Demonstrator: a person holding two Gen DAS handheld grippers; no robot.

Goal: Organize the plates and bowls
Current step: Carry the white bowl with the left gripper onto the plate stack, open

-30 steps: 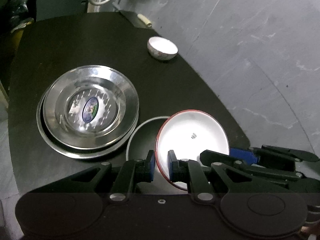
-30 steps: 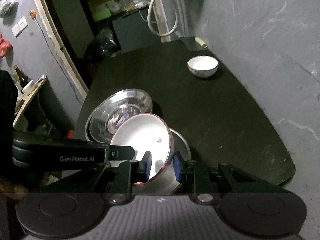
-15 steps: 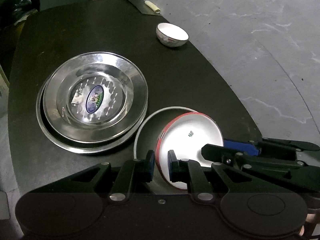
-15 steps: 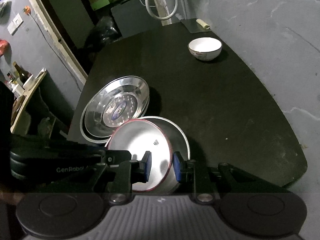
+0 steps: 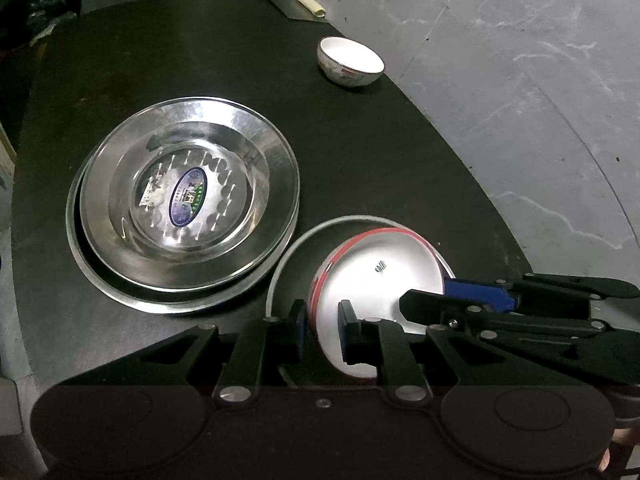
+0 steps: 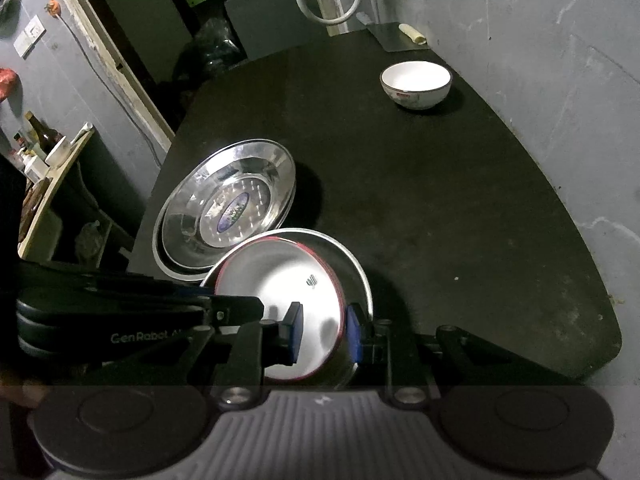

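A white enamel bowl with a red rim is held tilted inside a larger grey metal bowl at the near edge of the black table. Its interior is plain white, with a small dark mark printed on the inner wall; the red band runs round the lip and is seen edge-on at the left side. The left gripper is clamped across the bowl's near left rim, one blue-padded finger outside and one inside. The right gripper is likewise closed on the bowl's right rim, the red edge passing between its pads. Just left of the grey bowl, two stainless steel plates are stacked, the upper one bearing an oval blue-and-green sticker at its centre; the stack's rim nearly touches the grey bowl. A small white porcelain bowl with a faint painted pattern on its outside stands upright, well apart, near the far right table edge.
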